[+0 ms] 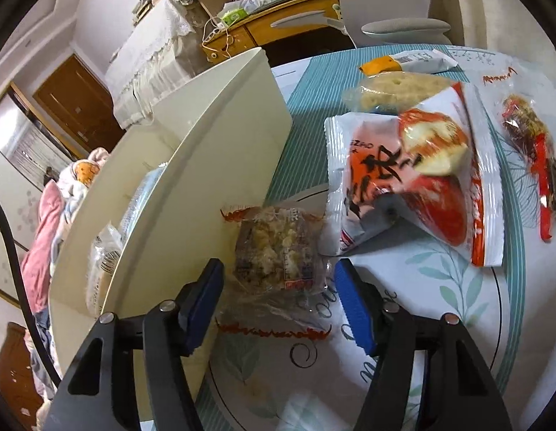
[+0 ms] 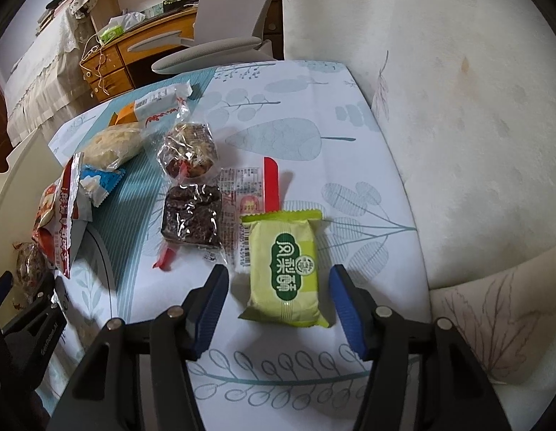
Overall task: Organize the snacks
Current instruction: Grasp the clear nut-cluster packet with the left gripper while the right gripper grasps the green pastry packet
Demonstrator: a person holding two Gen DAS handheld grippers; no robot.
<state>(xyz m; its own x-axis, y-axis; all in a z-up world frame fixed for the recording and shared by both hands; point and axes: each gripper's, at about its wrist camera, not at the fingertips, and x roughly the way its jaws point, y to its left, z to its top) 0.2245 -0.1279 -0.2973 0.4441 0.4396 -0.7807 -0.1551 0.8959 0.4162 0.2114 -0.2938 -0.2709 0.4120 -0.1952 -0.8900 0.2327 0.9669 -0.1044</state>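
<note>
Bin wall (image 1: 220,151) flanks nut snack (image 1: 278,251); red-white bag (image 1: 414,179) beside.

Black plastic arms are seen on the left gripper (image 1: 278,301) and right gripper (image 2: 279,307), with round silver screws and ridged blue pads (image 2: 344,309).

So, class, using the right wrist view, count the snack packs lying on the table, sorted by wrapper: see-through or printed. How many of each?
See-through wrappers: 4 (pale crumbly cake, nut cluster, dark brown cake, left-edge pack)
Printed wrappers: 4 (green packet, red-and-white bag, blue-and-white packet, orange-and-white packet)
Total: 8
</note>
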